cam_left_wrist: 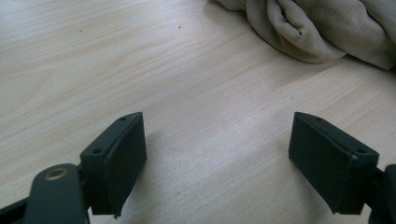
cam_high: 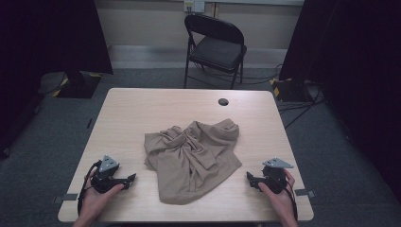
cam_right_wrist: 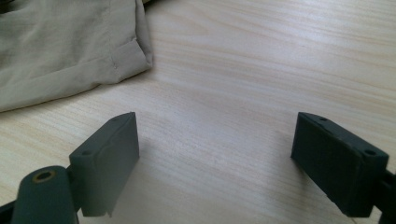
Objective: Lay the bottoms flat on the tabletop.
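A crumpled tan garment lies bunched in the middle of the light wooden table. My left gripper rests low on the table to the garment's left, held in a hand, its jaws wide open over bare wood. In the left gripper view the garment's folded edge lies at the top right, beyond the left gripper. My right gripper sits at the garment's right, also open and empty. The right gripper view has a hemmed corner of the garment at the top left, ahead of the right gripper.
A black folding chair stands beyond the table's far edge. A round cable hole sits near the far edge. Dark curtains and stands flank both sides, with cables on the grey floor at the right.
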The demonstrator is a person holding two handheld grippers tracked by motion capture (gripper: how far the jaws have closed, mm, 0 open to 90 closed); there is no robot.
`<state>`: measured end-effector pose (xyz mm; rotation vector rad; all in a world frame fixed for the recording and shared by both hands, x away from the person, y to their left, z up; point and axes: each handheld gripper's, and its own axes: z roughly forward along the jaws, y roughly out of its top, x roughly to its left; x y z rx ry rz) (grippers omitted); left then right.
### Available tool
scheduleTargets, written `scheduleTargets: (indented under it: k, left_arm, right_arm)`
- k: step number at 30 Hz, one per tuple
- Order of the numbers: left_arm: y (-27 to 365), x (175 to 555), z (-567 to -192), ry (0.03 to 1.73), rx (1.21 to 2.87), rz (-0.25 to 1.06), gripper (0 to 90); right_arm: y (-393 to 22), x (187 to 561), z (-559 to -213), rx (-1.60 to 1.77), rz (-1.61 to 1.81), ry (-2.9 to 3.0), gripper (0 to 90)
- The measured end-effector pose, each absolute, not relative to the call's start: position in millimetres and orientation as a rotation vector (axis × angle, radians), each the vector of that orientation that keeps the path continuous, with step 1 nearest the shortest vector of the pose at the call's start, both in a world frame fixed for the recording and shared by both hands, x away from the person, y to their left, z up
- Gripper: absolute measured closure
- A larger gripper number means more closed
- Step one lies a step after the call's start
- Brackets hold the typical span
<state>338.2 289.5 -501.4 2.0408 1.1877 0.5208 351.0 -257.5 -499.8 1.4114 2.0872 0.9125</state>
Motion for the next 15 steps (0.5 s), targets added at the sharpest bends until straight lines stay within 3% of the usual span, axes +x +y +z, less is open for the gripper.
scheduleTargets:
  k: [15]
  left_arm:
    - [289.2, 338.7, -501.5, 1.182, 2.046, 0.518, 16.8]
  right_arm:
    - [-257.7, 351.1, -499.9, 1.409, 0.913, 2.089, 14.1]
